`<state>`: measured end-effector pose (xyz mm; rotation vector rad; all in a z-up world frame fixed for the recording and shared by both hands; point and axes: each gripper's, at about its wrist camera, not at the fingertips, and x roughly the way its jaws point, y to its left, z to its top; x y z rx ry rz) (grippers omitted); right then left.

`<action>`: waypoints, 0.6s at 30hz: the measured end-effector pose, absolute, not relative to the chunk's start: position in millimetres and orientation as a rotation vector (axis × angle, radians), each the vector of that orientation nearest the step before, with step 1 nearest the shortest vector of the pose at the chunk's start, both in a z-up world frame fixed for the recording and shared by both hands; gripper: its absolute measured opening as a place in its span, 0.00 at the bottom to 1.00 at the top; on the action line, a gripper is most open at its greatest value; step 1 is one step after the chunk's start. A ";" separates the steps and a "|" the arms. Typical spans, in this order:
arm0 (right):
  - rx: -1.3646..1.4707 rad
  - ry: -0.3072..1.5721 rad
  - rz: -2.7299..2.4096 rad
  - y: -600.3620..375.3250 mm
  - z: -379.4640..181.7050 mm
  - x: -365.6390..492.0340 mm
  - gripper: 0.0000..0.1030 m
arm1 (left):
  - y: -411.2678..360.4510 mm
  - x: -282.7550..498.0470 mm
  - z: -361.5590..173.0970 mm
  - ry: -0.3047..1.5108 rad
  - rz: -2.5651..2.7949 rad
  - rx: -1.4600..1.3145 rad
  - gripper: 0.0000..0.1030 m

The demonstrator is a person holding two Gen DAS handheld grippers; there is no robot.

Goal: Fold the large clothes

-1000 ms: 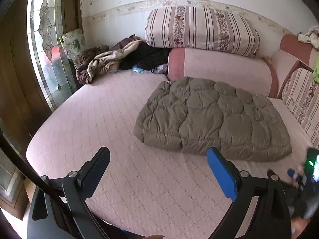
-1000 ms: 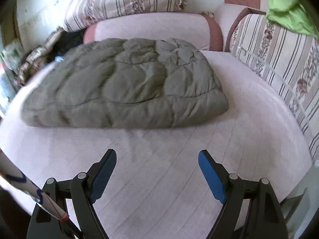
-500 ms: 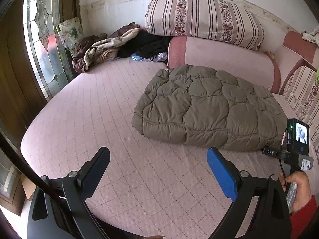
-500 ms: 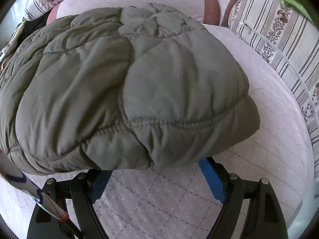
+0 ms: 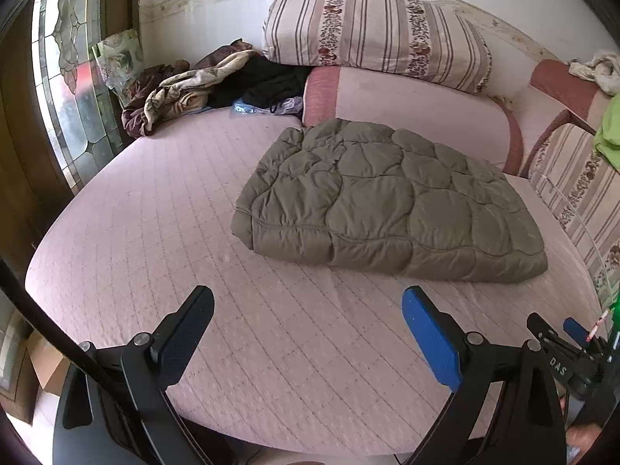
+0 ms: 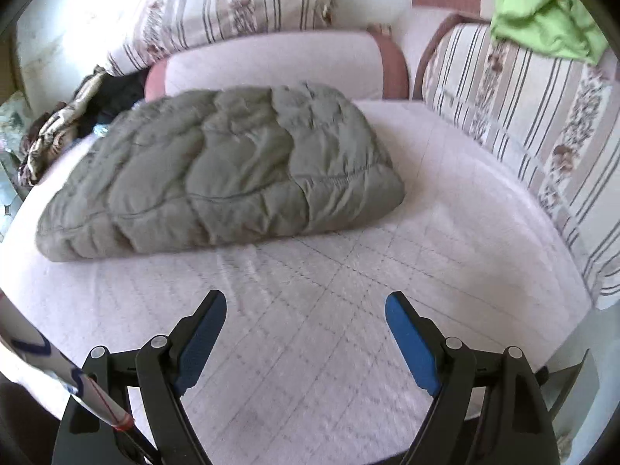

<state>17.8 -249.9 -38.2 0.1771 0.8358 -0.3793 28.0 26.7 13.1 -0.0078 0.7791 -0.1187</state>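
Jacket: we find an olive quilted jacket folded into a thick rectangular bundle, lying flat on the bed; in the right view its stitched hem faces the camera.
Position: we place it on the far half of the bed, its back edge just beside the pink bolster, nearer the right-hand cushions than the window side.
Bed: we note a pink quilted cover, bare in front of the jacket.
Left gripper: we see it held above the near edge of the bed, fingers spread wide, nothing between them, well apart from the jacket.
Right gripper: we see it likewise spread wide and holding nothing, above bare cover, short of the jacket's near hem.
Bolster: pink with red ends, along the wall.
Pillow: striped floral, resting on the bolster.
Clothes heap: dark and beige garments in the far left corner by the stained-glass window.
Side cushions: striped, with a green cloth on top.
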 end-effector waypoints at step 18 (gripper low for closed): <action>0.050 0.748 -0.295 -183.2 -5.6 -3.6 0.85 | 24.4 -1.4 12.1 0.793 -0.145 -0.042 0.94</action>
